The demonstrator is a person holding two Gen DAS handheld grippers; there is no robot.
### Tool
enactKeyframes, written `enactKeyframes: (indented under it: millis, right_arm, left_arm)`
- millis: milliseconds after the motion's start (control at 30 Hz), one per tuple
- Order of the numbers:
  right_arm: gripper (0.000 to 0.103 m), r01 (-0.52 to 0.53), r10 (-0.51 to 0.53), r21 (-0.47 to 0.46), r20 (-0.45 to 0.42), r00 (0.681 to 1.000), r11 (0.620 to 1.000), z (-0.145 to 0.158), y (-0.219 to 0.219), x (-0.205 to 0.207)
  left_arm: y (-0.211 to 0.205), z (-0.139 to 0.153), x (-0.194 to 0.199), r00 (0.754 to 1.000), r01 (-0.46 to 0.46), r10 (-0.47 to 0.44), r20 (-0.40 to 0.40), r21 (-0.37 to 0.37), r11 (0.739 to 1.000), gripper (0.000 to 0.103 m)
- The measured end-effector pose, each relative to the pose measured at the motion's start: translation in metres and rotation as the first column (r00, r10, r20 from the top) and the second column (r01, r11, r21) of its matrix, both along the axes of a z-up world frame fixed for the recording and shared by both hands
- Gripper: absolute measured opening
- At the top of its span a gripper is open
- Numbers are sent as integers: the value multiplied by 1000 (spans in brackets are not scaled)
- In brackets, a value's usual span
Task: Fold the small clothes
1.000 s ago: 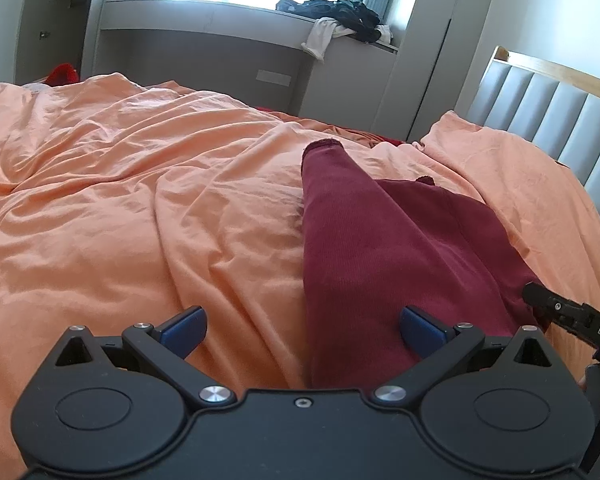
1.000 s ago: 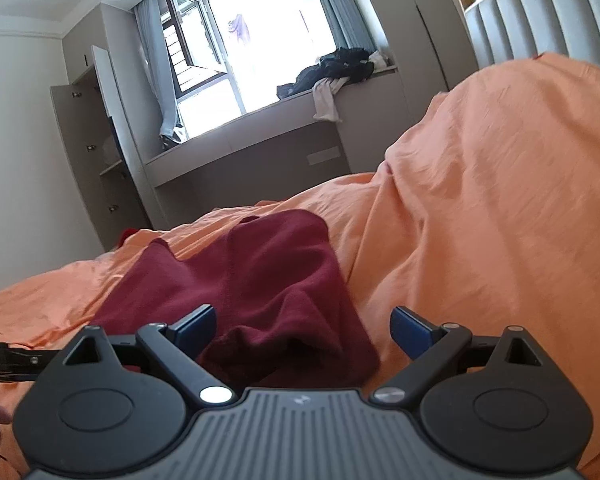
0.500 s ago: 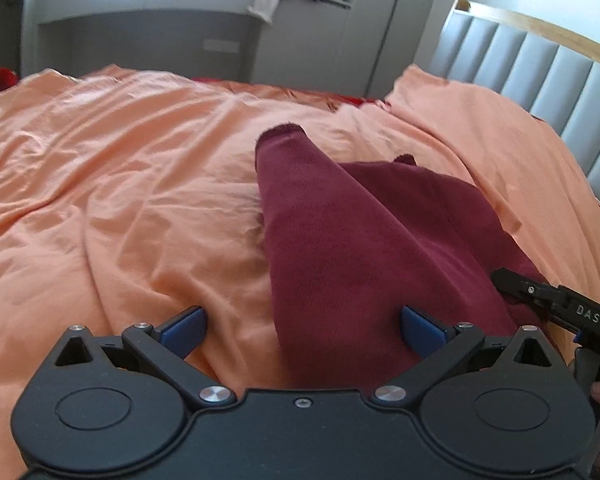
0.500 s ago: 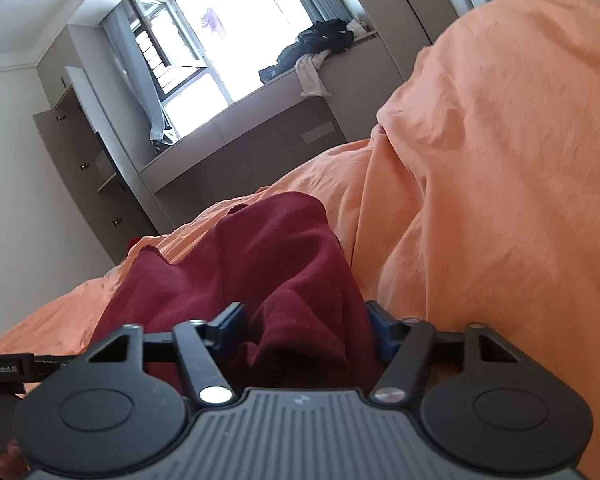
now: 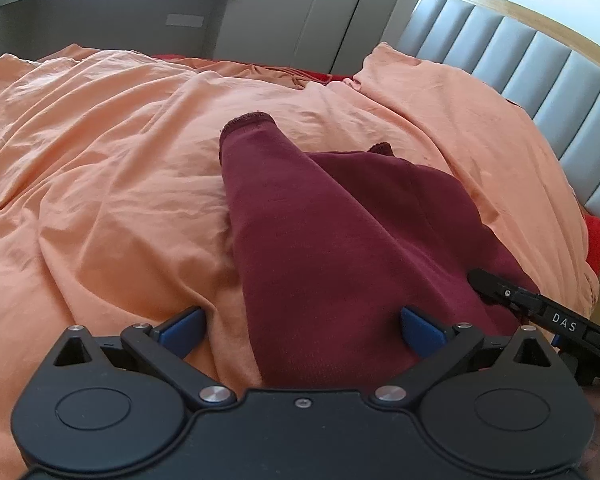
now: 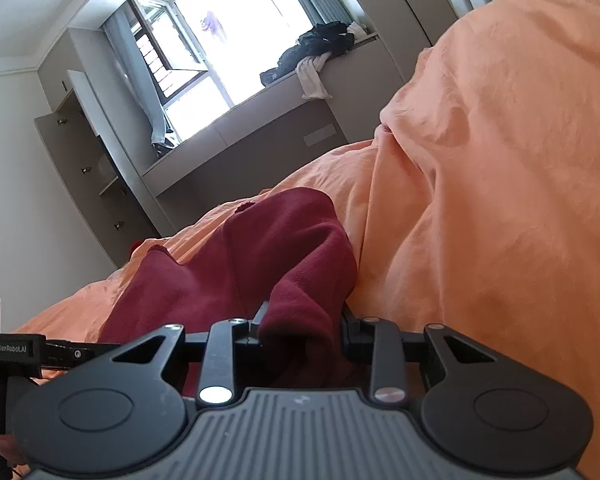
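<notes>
Right hand-held gripper (image 6: 302, 326) clamps the maroon garment (image 5: 320, 232); left hand-held gripper (image 5: 300, 326) gapes wide.
"DAS" and "GenRobot.AI" labels readable; orange bedsheet (image 5: 100, 160) spreads leftward toward the bed's edge.

Rumpled orange bedspread (image 5: 112, 184) covering the bed, heaped higher at the right. Padded grey headboard (image 5: 540, 80) with wooden trim behind it. Grey window ledge (image 6: 260, 120) bearing a pile of dark clothes (image 6: 316, 48) and a hanging white cloth (image 6: 312, 76). Open window (image 6: 220, 48); grey cabinet (image 6: 88, 176) beside it.
</notes>
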State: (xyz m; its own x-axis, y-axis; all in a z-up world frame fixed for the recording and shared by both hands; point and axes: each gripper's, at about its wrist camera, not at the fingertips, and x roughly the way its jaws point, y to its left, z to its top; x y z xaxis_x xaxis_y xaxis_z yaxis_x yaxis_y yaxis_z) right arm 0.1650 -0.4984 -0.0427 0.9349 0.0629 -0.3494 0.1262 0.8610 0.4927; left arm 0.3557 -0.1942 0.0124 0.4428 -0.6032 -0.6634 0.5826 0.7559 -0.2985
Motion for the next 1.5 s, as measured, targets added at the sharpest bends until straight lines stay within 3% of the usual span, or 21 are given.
enactKeyframes:
  millis: [100,133,167,200,267,367,433,500,633,800,933,1100,1300,1433,1500]
  right_arm:
    - [33,8,-8,-1,1,1000,1000,1,3,0]
    - [32,12,-12,-15,3,1000,1000,2,5,0]
    - [30,14,-14,-28,6,1000,1000,4,7,-1]
    - [27,17,-17,-43,10,1000,999,5,10,-1]
    - [23,25,-23,-75,26,999,997,10,17,-5]
    - [20,29,-20,-131,67,998,991,23,28,-8]
    - [20,35,-9,-221,118,993,975,36,42,-11]
    - [20,46,2,-295,158,987,954,48,54,-11]
    - [20,64,15,-344,222,975,937,66,74,-1]
    - [20,2,69,-279,244,967,960,82,91,41]
    - [20,-49,103,-242,215,971,969,80,99,67]
    - [20,-70,105,-245,129,986,967,65,108,95]
    - [26,-67,91,-280,74,993,958,41,114,103]
    - [32,-50,75,-294,73,995,955,34,120,102]
    - [36,-43,68,-293,74,995,955,33,122,100]
  left_arm:
    - [-3,3,-4,1000,-5,5,19,19,1000,87]
    - [-4,5,-7,1000,5,-5,29,17,1000,76]
    - [-6,8,-9,999,34,-34,35,0,999,54]
    - [-7,10,-11,999,39,-39,36,-7,999,52]
    - [-10,14,-9,999,4,-4,37,3,1000,32]
    - [-9,23,-7,999,-18,19,49,-17,1000,20]
    - [-8,33,-9,996,-21,23,90,-22,1000,18]
    - [-5,46,-14,986,-33,36,160,-22,999,17]
    - [7,77,-22,954,-55,59,295,-22,998,17]
    - [34,108,-16,921,-125,124,368,-22,992,17]
    - [58,110,-1,917,-180,167,362,2,984,18]
    - [70,70,19,933,-206,184,310,37,978,20]
    - [73,45,15,925,-232,206,319,45,972,34]
    - [72,46,12,927,-251,232,294,29,968,56]
    - [72,45,9,925,-267,248,288,27,963,62]
